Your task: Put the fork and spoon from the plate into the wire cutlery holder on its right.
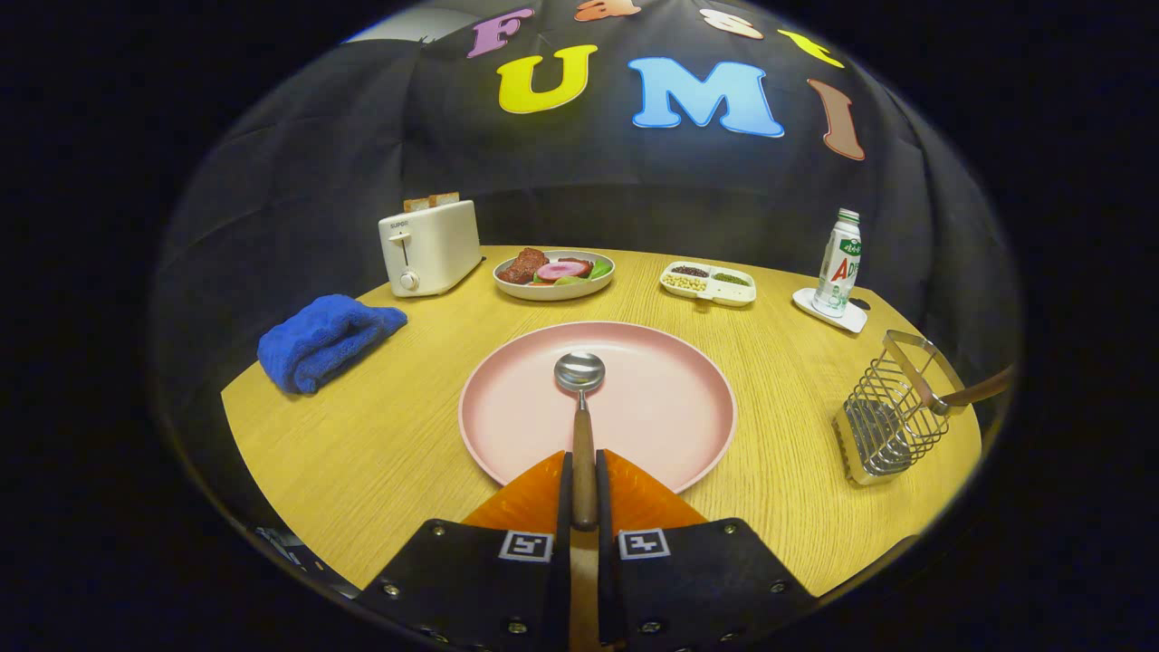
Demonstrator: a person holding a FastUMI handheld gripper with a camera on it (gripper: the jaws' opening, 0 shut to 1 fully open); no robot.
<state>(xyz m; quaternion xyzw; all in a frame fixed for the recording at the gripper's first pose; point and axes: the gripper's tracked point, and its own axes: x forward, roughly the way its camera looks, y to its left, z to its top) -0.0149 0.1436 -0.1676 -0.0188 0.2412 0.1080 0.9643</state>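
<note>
A spoon (580, 398) with a metal bowl and a wooden handle lies over the pink plate (670, 407), its bowl pointing away from me. My gripper (584, 475) is shut on the spoon's wooden handle, both fingers pressing its sides near the plate's near rim. To the right of the plate stands the wire cutlery holder (892, 417), with a wooden-handled utensil (969, 394) leaning out of it toward the right. I cannot tell whether the spoon's bowl touches the plate or hangs just above it.
A blue cloth (321, 340) lies left of the plate. At the back stand a white toaster (427, 246), a bowl of food (554, 272), a divided dish of beans (708, 282) and a bottle (838, 264) on a coaster. The round table's edge curves close behind the holder.
</note>
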